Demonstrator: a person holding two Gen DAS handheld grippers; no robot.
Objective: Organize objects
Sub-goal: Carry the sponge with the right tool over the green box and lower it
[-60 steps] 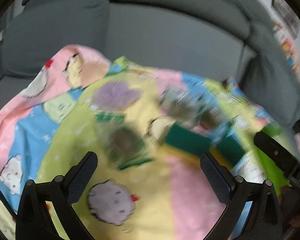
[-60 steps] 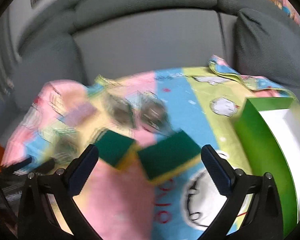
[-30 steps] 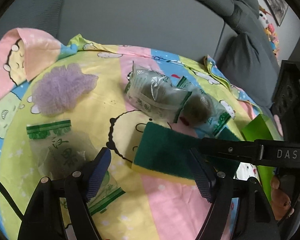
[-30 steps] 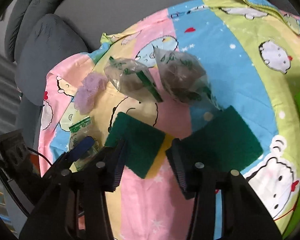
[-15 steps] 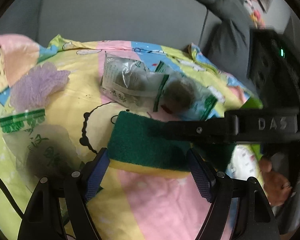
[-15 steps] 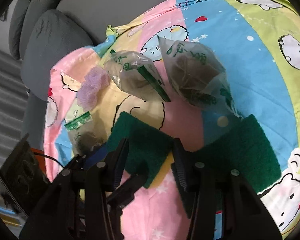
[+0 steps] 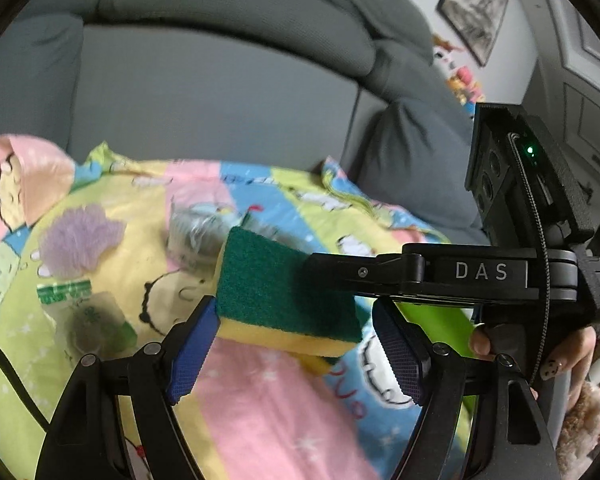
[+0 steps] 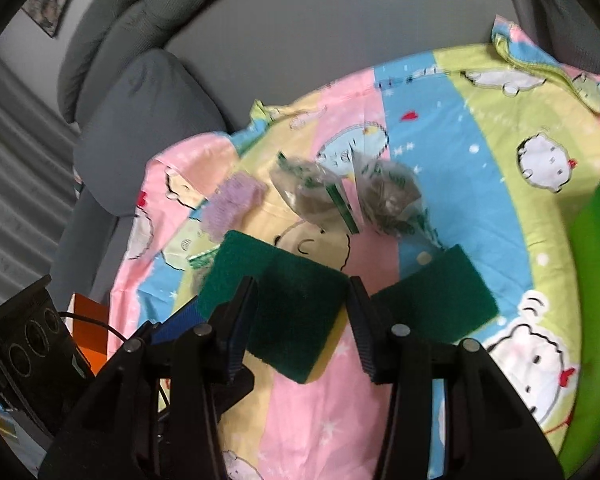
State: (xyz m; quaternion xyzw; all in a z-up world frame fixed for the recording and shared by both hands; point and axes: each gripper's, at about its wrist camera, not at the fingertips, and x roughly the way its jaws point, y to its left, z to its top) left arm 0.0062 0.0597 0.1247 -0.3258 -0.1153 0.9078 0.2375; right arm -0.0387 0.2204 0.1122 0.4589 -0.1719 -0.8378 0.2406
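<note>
Two sponges (image 8: 284, 304) (image 8: 436, 300), three plastic packets (image 8: 312, 192) (image 8: 392, 196) (image 7: 88, 316), one purple puff (image 8: 232, 204), one green box (image 8: 596, 248)

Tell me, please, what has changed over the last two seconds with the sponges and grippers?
The right gripper closed on the left sponge and raised it off the blanket. The left gripper stays open, one pad against the sponge. The second sponge, the packets and the purple puff stayed put.

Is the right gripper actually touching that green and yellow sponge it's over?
Touching. In the right wrist view, the right gripper has its jaws pressed against both sides of the sponge; the left wrist view shows it lifted off the blanket.
</note>
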